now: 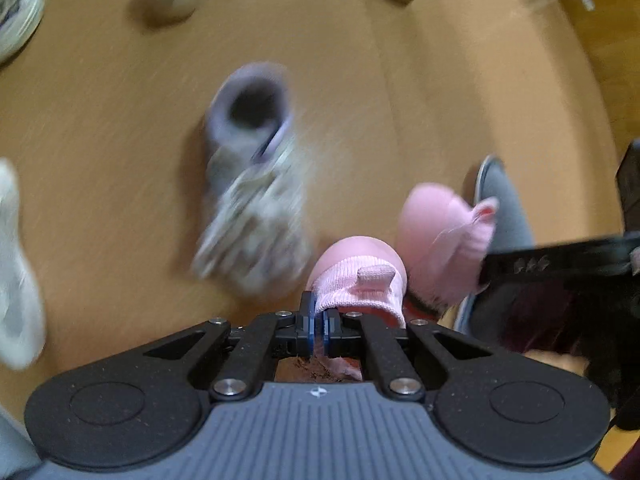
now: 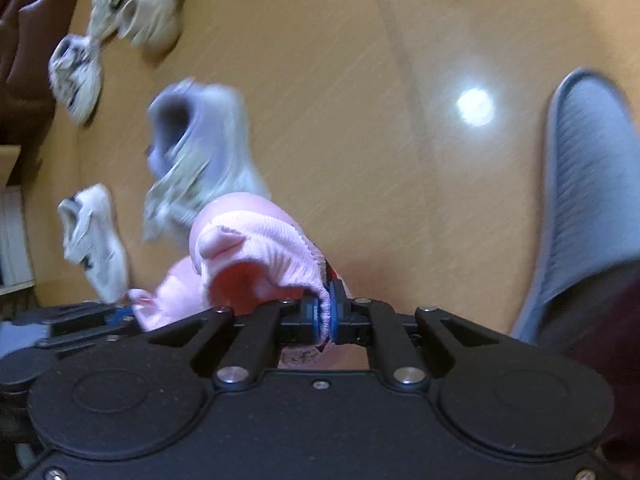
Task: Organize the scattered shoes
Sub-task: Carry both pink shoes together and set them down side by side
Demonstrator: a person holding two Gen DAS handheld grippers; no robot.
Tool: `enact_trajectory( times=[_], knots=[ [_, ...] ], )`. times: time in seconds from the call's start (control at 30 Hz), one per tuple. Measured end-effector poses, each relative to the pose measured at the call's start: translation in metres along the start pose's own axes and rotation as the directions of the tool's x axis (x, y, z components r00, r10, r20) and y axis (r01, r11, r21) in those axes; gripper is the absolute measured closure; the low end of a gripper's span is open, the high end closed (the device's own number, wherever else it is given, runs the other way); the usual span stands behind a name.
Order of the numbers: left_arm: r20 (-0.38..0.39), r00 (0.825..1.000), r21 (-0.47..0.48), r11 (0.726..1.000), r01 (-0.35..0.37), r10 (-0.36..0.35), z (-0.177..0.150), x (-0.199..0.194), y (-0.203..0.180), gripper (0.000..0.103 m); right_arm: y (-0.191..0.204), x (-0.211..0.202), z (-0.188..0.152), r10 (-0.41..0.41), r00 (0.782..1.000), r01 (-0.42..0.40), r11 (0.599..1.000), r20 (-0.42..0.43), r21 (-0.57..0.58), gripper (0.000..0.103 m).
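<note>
Two small pink knit shoes with ribbed cuffs are held, one per claw. The left gripper (image 1: 319, 326) pinches the cuff of one pink shoe (image 1: 356, 276) at lower centre; the right gripper (image 2: 325, 318) pinches the cuff of the other pink shoe (image 2: 256, 248). A blurred lilac sneaker (image 1: 250, 168) lies mid-frame on the orange wood floor (image 1: 420, 100), pale sneakers (image 2: 132, 4) upper left, a grey slipper (image 2: 588, 184) right.

No legible text, brand, number or sign in either view. A small pale emblem on the left gripper's (image 1: 319, 320) grey ribbed housing is not readable. Dark marks on the white sneaker (image 2: 96, 240) are too blurred to make out.
</note>
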State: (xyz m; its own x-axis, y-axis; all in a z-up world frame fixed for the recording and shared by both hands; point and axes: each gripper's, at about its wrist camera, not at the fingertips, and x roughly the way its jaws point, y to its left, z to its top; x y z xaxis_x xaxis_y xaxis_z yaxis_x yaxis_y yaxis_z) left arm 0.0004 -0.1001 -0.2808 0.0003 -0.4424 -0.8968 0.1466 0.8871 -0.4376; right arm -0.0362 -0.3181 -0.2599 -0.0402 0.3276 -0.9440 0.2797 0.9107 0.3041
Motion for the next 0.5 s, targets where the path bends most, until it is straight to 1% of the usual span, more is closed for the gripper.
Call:
enact_trajectory(
  times=[0.1,0.23,0.3,0.4,0.5],
  knots=[
    [0.009,1.0,-0.045,0.999,0.016,-0.016,0.021,0.019,-0.006,0.1,-0.016,0.006,0.021,-0.033,0.999,0.033,0.999,-0.008,0.009,0.098],
    [-0.008,1.0,-0.085,0.996,-0.009,0.008,0.038,0.049,-0.006,0.1,-0.029,0.019,0.047,-0.052,0.998,0.053,0.998,-0.023,0.024,0.098],
    [-0.017,1.0,-0.127,0.992,-0.021,0.019,0.048,0.065,-0.001,0.1,-0.031,0.027,0.058,-0.051,0.998,0.052,0.998,-0.032,0.029,0.098],
    [-0.032,0.999,-0.11,0.993,-0.038,0.035,0.057,0.076,-0.001,0.1,-0.033,0.04,0.074,-0.049,0.998,0.05,0.998,-0.045,0.036,0.098],
    [-0.032,0.999,-0.131,0.991,-0.039,0.035,0.063,0.085,-0.001,0.1,-0.035,0.051,0.087,-0.043,0.997,0.046,0.998,-0.059,0.043,0.097]
  ],
)
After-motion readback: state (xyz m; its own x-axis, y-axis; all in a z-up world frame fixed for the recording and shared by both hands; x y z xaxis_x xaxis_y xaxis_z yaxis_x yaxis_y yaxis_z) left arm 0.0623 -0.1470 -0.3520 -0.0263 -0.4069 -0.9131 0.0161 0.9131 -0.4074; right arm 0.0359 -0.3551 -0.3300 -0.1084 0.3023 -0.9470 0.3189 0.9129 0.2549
